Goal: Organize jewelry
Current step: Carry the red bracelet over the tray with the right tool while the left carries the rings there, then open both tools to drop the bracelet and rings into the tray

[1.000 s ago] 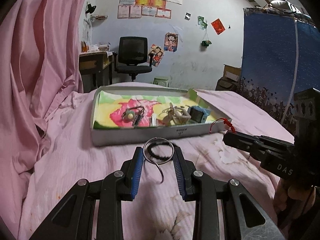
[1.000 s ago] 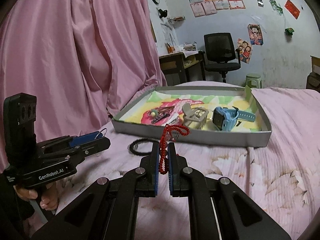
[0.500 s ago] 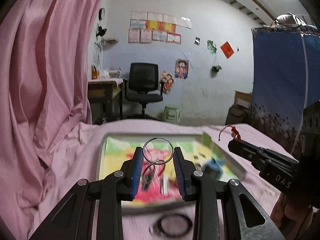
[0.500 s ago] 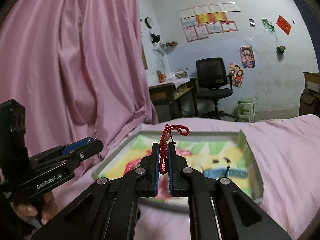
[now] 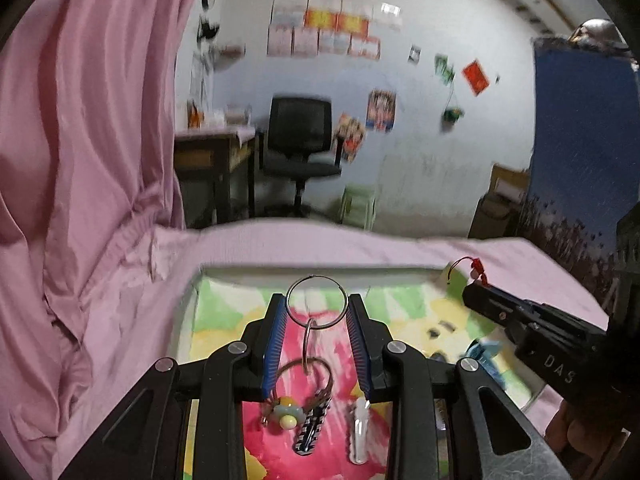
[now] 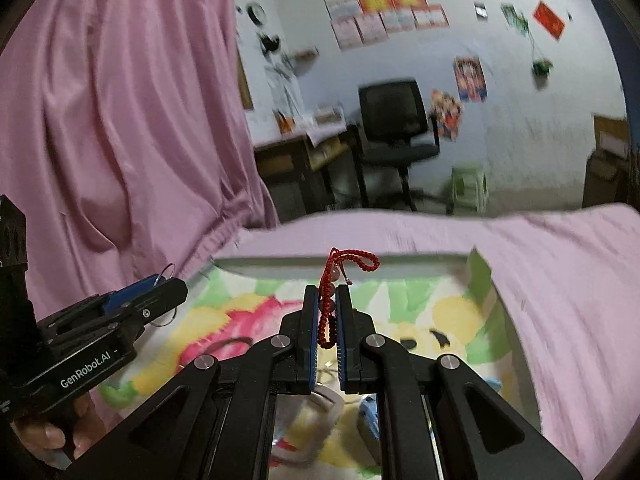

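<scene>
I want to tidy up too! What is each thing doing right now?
left gripper: shut on the metal ring.
metal ring: held up over the tray, smaller rings dangling.
right gripper: shut on the red bracelet.
red bracelet: pinched, loop sticking up.
tray: open, on the pink bed.

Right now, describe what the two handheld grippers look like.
Both are matte black, angular two-finger tools with silver screw heads. The left gripper has ribbed blue pads and white "GenRobot.AI" lettering on its side. The right gripper has matching blue pads; its side reads "DAS".
</scene>
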Demonstrator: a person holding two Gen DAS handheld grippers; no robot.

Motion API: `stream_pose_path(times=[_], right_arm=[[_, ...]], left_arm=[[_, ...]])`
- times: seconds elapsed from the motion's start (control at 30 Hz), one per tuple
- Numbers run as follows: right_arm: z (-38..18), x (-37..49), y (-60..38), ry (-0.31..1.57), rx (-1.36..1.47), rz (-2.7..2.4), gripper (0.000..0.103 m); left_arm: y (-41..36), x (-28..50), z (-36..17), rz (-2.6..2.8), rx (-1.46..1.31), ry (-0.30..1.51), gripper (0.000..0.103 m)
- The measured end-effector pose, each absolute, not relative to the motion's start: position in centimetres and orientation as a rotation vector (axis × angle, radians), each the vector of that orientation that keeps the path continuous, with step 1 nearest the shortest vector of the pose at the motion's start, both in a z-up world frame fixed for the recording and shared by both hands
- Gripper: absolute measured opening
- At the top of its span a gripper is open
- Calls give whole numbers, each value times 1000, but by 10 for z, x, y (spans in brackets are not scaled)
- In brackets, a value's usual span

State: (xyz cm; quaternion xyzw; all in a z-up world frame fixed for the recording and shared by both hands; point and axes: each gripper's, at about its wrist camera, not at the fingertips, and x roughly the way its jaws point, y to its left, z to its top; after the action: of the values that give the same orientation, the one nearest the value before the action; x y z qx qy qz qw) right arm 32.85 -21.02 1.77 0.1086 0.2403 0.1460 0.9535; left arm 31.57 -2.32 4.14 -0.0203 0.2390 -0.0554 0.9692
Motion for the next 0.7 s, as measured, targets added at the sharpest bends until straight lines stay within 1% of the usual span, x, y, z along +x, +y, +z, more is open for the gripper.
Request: stream_pose_path(times=[0.3, 0.47, 0.57, 0.63, 0.7], right_arm=[[-16, 362, -202, 726, 187, 294, 7], [-29, 370, -200, 833, 168, 299, 8], [-31, 373, -200, 865, 156, 307, 8], [-32, 374, -198, 884, 149, 313, 9], [-32, 374, -198, 888, 145, 314, 12]], left_arm=[[-16, 357, 6, -95, -94, 766, 29], [-18, 365, -2, -97, -89, 862, 29], [-20, 369, -7, -112, -87, 916, 29], [-20, 372, -9, -118, -87, 948, 29], [-21, 372, -8, -123, -82, 954, 30]])
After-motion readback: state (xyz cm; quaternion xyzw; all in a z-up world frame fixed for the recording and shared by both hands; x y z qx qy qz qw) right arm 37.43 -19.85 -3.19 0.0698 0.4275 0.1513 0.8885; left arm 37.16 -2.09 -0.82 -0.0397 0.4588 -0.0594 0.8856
